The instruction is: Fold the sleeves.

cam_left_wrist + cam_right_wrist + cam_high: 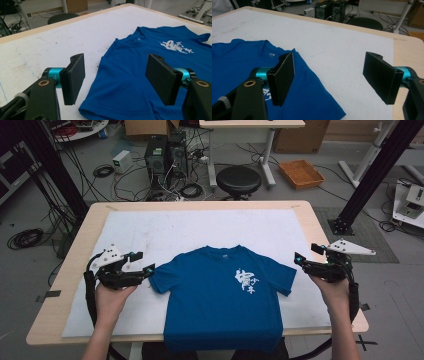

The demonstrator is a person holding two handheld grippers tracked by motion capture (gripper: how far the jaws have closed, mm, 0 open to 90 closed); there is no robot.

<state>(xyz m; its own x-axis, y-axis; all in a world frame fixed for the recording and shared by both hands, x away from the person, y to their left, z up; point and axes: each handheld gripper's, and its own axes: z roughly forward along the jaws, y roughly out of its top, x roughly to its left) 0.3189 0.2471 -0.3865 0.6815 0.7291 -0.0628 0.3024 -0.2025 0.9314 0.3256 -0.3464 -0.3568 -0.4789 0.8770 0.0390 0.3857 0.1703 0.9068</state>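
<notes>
Black jaws of my left tool (142,261) stand wide apart, nothing between the pads. In the left gripper view the jaws frame the left sleeve of the blue T-shirt (140,75); the sleeve hem lies on the sheet below and between them, untouched. In the high view this tool sits at 9 o'clock of the shirt, just beside the sleeve edge, held in my left hand (112,295).

My right tool (302,262) is equally wide, jaws empty. In the right gripper view one jaw hangs over the right sleeve and the other over bare white sheet; no contact with the cloth. In the high view it sits at 3 o'clock of the shirt, just beside the right sleeve tip, held in my right hand (332,290).

T-shirt (222,295): lies flat, front up, collar toward 12 o'clock, both sleeves spread. White print (247,281) on the chest, toward my right. Bottom hem hangs over the near edge of the tabletop at 6 o'clock.

White sheet (150,230) covers most of the wooden tabletop (80,245); faint scuffs on it.

Beyond the far edge, at 12 o'clock: black round stool (238,180), on the floor.
</notes>
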